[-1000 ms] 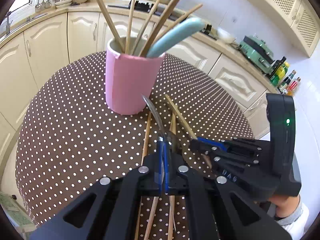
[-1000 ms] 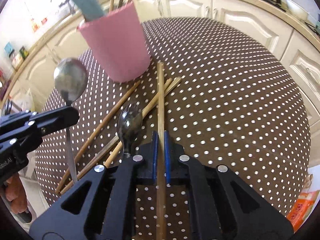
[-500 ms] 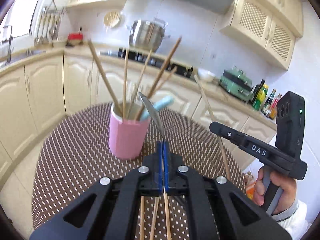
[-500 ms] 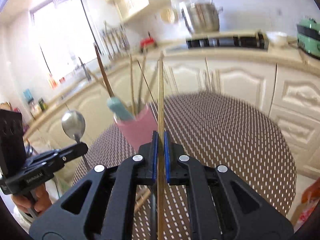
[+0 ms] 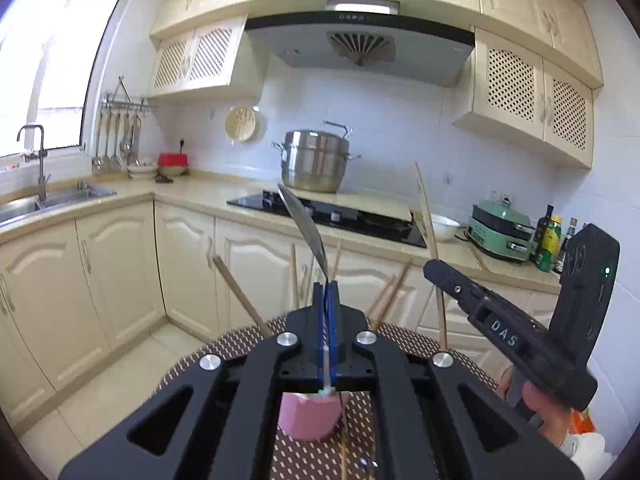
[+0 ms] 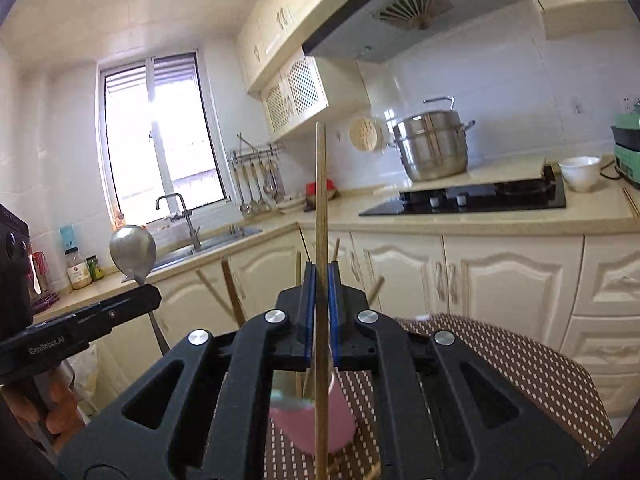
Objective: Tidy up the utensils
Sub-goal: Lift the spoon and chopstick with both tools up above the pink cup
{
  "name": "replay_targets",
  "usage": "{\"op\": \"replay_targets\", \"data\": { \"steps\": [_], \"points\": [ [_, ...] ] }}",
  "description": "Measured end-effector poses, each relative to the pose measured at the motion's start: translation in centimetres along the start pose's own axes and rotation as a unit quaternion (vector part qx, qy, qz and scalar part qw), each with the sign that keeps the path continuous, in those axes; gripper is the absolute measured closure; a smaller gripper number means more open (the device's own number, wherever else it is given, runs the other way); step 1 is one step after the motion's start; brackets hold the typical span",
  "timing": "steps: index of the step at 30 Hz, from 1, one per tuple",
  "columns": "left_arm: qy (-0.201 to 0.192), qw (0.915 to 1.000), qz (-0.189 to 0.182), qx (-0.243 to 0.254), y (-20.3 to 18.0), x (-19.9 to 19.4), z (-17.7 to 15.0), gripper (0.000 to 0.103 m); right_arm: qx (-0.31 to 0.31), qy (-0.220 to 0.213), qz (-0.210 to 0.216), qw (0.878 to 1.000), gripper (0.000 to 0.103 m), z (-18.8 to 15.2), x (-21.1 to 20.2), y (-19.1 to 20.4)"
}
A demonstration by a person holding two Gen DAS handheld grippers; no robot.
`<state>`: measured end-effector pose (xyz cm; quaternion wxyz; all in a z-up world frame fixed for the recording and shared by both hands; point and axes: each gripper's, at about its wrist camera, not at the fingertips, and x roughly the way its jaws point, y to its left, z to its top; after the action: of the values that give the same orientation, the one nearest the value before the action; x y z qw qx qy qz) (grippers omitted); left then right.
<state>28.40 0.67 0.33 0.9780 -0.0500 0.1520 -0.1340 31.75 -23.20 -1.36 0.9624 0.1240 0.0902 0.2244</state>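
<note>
My left gripper (image 5: 327,292) is shut on a metal spoon (image 5: 304,228) and holds it upright, bowl up. It also shows in the right wrist view (image 6: 132,252). My right gripper (image 6: 320,276) is shut on a wooden chopstick (image 6: 321,200), held vertical. It also shows in the left wrist view (image 5: 428,224). Both are raised above the pink utensil cup (image 5: 308,420), which shows below the jaws in both views (image 6: 340,420). Several wooden chopsticks (image 5: 240,300) stick up from the cup. The right gripper body (image 5: 508,340) is to the right of the left one.
The cup stands on a brown polka-dot table (image 6: 520,360) with loose chopsticks (image 5: 343,460) lying on it. Behind are cream cabinets (image 5: 120,264), a black hob (image 5: 340,216) with a steel pot (image 5: 316,164), and a sink (image 5: 48,200) at the left.
Both grippers have lifted and tilted upward with the spoon and chopstick. The cup has dropped from the middle of the views to below the jaws.
</note>
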Motion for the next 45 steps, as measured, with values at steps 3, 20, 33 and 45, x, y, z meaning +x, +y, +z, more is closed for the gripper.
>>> {"op": "replay_targets", "data": {
  "steps": [3,20,33,45],
  "points": [
    [-0.008,0.9999,0.008,0.004,0.3,1.4,1.0,0.101,0.001,-0.025,0.005,1.000,0.097,0.4,1.4,0.1],
    [0.011,0.9995,0.023,0.018,2.0,8.2,-0.9,0.101,0.023,-0.080,0.066,0.994,0.096,-0.2,6.5,-1.4],
    [0.045,0.9987,0.017,0.017,1.8,9.2,-3.4,0.101,0.021,-0.069,0.094,0.993,0.096,-1.0,7.4,-1.3],
    [0.077,0.9969,0.018,-0.005,1.8,8.6,-4.4,0.094,0.006,-0.005,0.096,0.995,0.096,-1.5,5.3,-1.3]
  ]
}}
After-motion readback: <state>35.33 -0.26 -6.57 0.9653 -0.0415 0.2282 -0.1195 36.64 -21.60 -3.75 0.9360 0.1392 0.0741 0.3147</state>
